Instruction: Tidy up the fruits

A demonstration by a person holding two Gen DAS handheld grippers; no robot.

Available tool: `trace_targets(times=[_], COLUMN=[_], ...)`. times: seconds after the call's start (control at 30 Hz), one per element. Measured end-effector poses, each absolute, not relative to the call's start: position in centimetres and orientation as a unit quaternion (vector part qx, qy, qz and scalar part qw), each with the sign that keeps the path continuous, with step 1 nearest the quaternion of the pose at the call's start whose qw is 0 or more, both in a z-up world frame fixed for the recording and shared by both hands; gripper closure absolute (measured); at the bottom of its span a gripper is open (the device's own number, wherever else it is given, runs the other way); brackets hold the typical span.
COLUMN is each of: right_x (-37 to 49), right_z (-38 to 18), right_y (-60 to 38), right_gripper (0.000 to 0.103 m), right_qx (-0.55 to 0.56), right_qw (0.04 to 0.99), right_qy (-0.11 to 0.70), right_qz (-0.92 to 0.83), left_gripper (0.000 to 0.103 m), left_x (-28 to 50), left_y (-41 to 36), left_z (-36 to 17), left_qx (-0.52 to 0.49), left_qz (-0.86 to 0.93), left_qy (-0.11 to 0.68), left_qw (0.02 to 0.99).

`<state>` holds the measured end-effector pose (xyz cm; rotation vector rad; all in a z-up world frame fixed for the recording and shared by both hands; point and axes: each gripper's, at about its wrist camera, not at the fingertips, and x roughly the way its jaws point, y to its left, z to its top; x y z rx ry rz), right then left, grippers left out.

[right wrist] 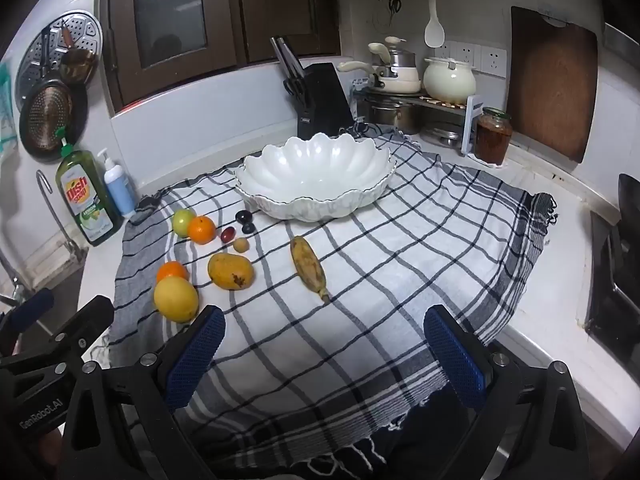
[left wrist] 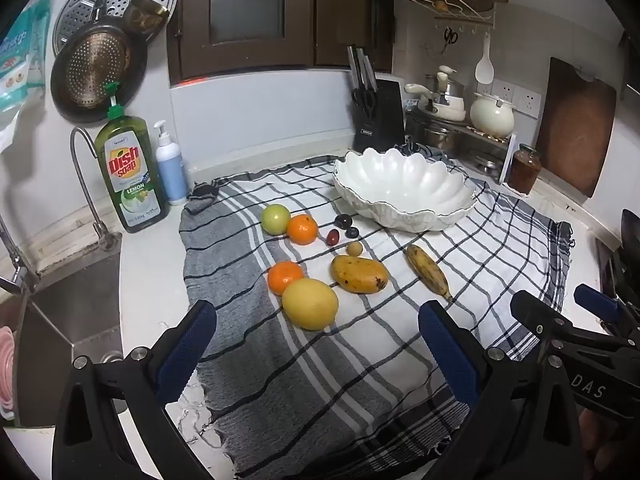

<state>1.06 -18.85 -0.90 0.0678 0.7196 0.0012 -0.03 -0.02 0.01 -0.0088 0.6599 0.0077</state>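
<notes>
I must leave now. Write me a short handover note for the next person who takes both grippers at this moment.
Left gripper: jaws open, holding nothing, above the cloth's near edge.
Right gripper: jaws open, holding nothing.
White bowl stands empty at the back of the checked cloth.
All fruit is on the cloth: grapefruit, two oranges, green apple, mango, banana, four small fruits.
Done: nothing.
Left: everything, presumably into the bowl.

Left tool and right tool side by side, both wide open, empty.
</notes>
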Motion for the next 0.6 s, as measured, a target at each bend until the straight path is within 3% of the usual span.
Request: trace_targets(times=[0.6], right_x=[0.95], right_z=[-1.12], right_y=[-18.92], right_gripper=[0.002], right_qx=[0.035], right_qw=[0.934], right_qy=[0.355], right_qz=[0.001], left_gripper=[0.000], left_x=[-0.32], left_y=[-0.24], left_z=[0.18], left_qx=[-0.014], left_qz=[-0.008], left_qy=[0.327], left_qw=[0.945])
